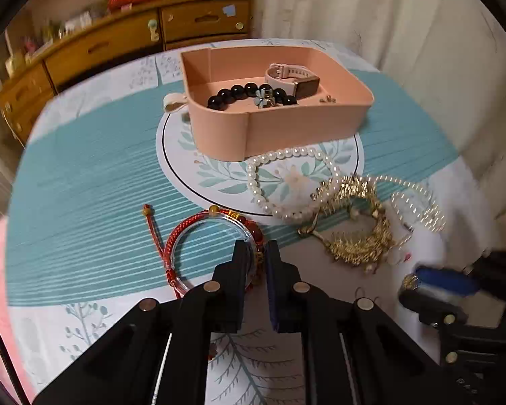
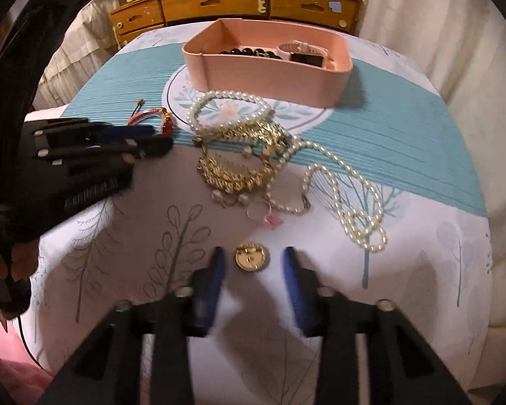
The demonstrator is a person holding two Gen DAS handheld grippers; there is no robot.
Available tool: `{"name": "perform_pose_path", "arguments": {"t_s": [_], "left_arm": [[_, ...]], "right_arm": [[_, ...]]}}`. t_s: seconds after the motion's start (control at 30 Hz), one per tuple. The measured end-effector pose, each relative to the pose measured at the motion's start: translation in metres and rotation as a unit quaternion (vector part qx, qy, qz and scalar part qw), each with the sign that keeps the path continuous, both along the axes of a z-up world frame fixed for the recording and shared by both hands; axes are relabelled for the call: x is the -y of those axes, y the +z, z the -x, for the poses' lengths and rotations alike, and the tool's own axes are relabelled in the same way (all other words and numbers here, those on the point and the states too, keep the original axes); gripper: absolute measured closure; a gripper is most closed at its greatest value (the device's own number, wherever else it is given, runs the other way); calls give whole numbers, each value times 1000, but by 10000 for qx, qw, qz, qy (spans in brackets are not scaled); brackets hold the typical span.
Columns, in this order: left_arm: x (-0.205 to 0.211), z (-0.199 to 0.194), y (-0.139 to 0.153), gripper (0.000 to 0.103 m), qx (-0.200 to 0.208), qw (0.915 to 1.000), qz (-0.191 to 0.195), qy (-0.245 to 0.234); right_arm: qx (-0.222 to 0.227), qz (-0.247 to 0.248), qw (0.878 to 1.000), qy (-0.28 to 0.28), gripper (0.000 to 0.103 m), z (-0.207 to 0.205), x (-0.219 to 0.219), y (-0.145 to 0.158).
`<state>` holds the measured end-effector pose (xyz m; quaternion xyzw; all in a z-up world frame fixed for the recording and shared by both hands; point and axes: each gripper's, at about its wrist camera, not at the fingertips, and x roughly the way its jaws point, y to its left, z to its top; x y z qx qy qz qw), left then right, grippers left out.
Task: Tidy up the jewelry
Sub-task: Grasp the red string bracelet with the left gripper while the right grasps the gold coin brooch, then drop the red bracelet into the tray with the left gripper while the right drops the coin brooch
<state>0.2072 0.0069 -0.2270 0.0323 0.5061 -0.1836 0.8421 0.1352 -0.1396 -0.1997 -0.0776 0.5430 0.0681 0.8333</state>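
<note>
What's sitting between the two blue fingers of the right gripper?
A small round gold brooch lies on the white leaf-print tablecloth between the open right gripper's fingers, touching neither. The right wrist view shows it.

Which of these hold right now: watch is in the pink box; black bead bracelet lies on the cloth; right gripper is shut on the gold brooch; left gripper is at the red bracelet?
1. The watch is in the pink box. True.
2. The black bead bracelet lies on the cloth. False: it is in the box.
3. The right gripper is shut on the gold brooch. False: its jaws are open, either side of the brooch.
4. The left gripper is at the red bracelet. True.
</note>
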Motion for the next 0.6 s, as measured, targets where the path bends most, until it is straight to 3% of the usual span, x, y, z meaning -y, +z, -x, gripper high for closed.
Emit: {"name": "perform_pose_path", "arguments": {"t_s": [0.23, 0.47, 0.6], "left_arm": [[-18, -3, 7, 94, -147, 9996, 183, 169], [-35, 4, 37, 94, -105, 9970, 442, 619], [-42, 4, 59, 94, -55, 9940, 680, 850]], "right_arm": [[-167, -370, 9991, -89, 84, 0, -3, 1], [-35, -750, 9970, -188, 84, -2, -11, 18], [91, -1214, 9915, -452, 84, -14, -9, 32]]}}
